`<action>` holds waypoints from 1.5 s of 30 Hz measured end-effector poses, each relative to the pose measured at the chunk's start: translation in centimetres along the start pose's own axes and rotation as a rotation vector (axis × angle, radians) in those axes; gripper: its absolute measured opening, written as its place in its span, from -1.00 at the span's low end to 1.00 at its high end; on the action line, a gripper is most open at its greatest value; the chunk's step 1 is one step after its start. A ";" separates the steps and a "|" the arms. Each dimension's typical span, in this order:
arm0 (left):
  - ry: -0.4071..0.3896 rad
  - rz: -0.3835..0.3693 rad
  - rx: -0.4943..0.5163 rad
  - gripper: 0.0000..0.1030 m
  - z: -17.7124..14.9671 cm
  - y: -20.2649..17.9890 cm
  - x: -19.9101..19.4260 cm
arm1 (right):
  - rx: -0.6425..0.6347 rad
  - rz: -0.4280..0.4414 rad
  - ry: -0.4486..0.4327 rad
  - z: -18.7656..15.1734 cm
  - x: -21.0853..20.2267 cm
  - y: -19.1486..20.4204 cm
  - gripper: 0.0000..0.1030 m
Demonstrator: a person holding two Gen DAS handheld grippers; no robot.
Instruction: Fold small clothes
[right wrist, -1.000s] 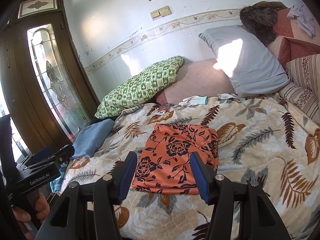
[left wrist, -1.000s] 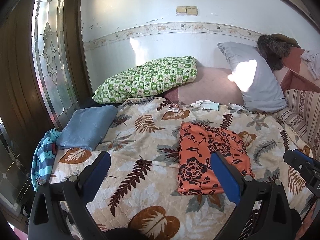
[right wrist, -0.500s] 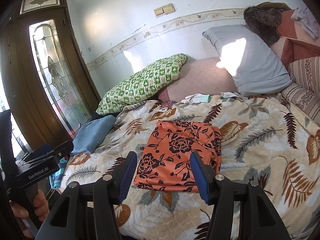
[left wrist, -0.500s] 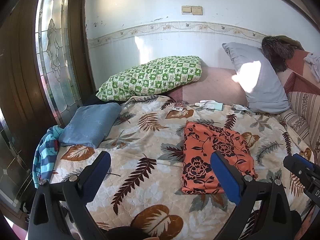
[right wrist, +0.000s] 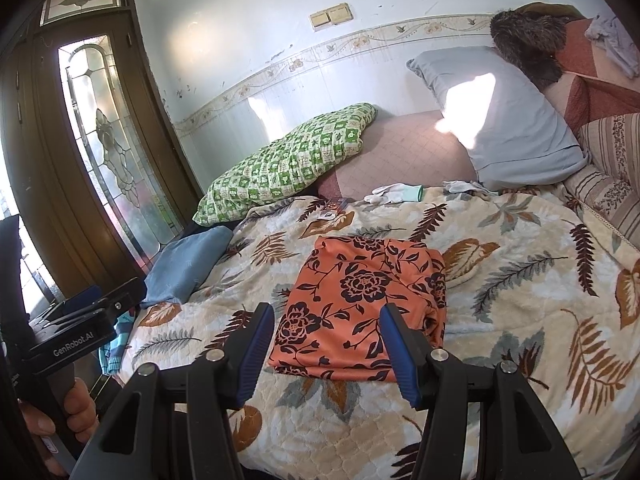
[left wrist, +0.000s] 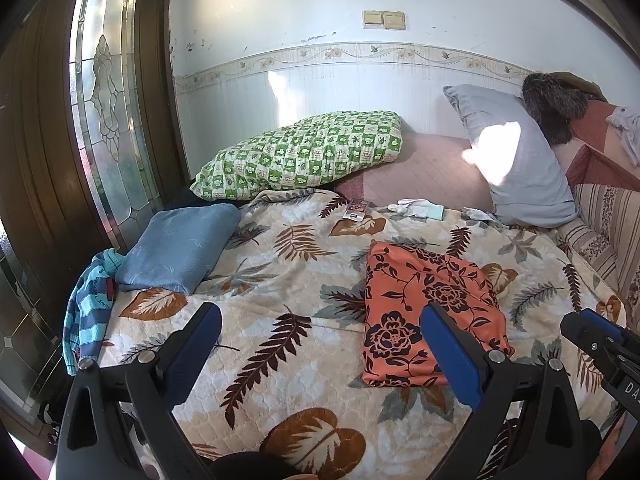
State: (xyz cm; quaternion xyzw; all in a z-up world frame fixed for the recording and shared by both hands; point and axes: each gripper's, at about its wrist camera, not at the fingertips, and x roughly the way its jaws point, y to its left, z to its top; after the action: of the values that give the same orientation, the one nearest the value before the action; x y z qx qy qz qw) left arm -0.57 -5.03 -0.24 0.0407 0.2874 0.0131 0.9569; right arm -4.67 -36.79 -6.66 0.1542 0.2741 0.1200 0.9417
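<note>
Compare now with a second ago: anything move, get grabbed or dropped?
Nothing grabbed or dropped. Both views drift slightly, so the hands shifted a touch. The left gripper and right gripper stay open and empty above the bedspread. The folded orange cloth and blue cloth lie where they were.

A bed (left wrist: 280, 364) under a leaf-print blanket fills the room's middle, with a green checked pillow (left wrist: 304, 156) at twelve o'clock and a grey pillow (left wrist: 516, 160) at two. A wooden door (left wrist: 52, 152) with patterned glass stands at nine. Sunlight patches the white wall (left wrist: 280, 32).
</note>
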 end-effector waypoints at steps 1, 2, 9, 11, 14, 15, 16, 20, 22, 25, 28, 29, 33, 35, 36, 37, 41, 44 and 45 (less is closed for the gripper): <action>-0.001 0.000 -0.001 0.93 0.0 0.0 0.0 | -0.001 0.001 0.000 0.0 0.0 0.0 0.13; 0.000 -0.001 -0.001 0.93 0.0 0.0 0.0 | -0.002 0.001 0.001 0.0 0.0 0.0 0.13; -0.003 -0.002 -0.005 0.94 -0.1 0.0 -0.1 | -0.006 0.004 0.005 0.0 0.1 0.1 0.13; -0.003 -0.002 -0.005 0.93 -0.1 -0.1 -0.1 | -0.008 0.006 0.006 0.0 0.1 0.0 0.13; -0.005 -0.003 -0.005 0.93 -0.1 -0.1 -0.1 | -0.010 0.008 0.008 0.0 0.1 0.0 0.13; -0.005 -0.004 -0.005 0.93 -0.1 -0.1 -0.1 | -0.011 0.006 0.007 0.0 0.1 0.0 0.13; -0.004 -0.003 -0.006 0.93 -0.1 0.0 -0.1 | -0.010 0.006 0.007 0.0 0.1 0.0 0.13; -0.003 -0.005 -0.008 0.93 -0.1 0.0 -0.1 | -0.013 0.008 0.008 0.0 0.1 0.1 0.13; -0.003 -0.005 -0.008 0.93 -0.1 0.1 -0.1 | -0.011 0.007 0.009 -0.1 0.1 0.2 0.13; -0.004 -0.004 -0.007 0.93 -0.1 0.3 -0.1 | -0.015 0.011 0.010 -0.1 0.2 0.2 0.13; -0.003 -0.005 -0.013 0.93 -0.2 0.3 0.0 | -0.022 0.014 0.009 0.0 0.2 0.2 0.13; -0.001 -0.004 -0.017 0.93 -0.2 0.2 0.0 | -0.024 0.015 0.010 0.0 0.2 0.3 0.13; 0.002 0.000 -0.026 0.93 -0.3 0.0 -0.2 | -0.037 0.021 0.015 0.1 0.4 0.5 0.13; 0.002 0.003 -0.030 0.93 -0.3 -0.2 -0.3 | -0.041 0.025 0.017 0.2 0.3 0.6 0.13; 0.003 0.004 -0.031 0.93 -0.3 0.0 -0.3 | -0.044 0.026 0.017 0.2 0.3 0.7 0.13; 0.002 0.004 -0.032 0.93 -0.3 0.0 -0.3 | -0.048 0.026 0.016 0.2 0.2 0.8 0.13; -0.007 0.009 -0.047 0.93 -0.3 0.4 -0.8 | -0.056 0.032 0.013 0.5 0.1 1.0 0.13; -0.007 0.006 -0.052 0.93 -0.3 0.4 -0.8 | -0.060 0.031 0.012 0.4 0.0 1.1 0.13; -0.006 0.006 -0.051 0.93 -0.3 0.4 -0.7 | -0.060 0.031 0.013 0.4 0.0 1.1 0.13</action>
State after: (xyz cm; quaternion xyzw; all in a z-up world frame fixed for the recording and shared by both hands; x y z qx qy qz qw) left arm -1.34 -4.62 -0.05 0.0174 0.2837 0.0231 0.9585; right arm -4.59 -35.88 -5.92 0.1294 0.2740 0.1436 0.9421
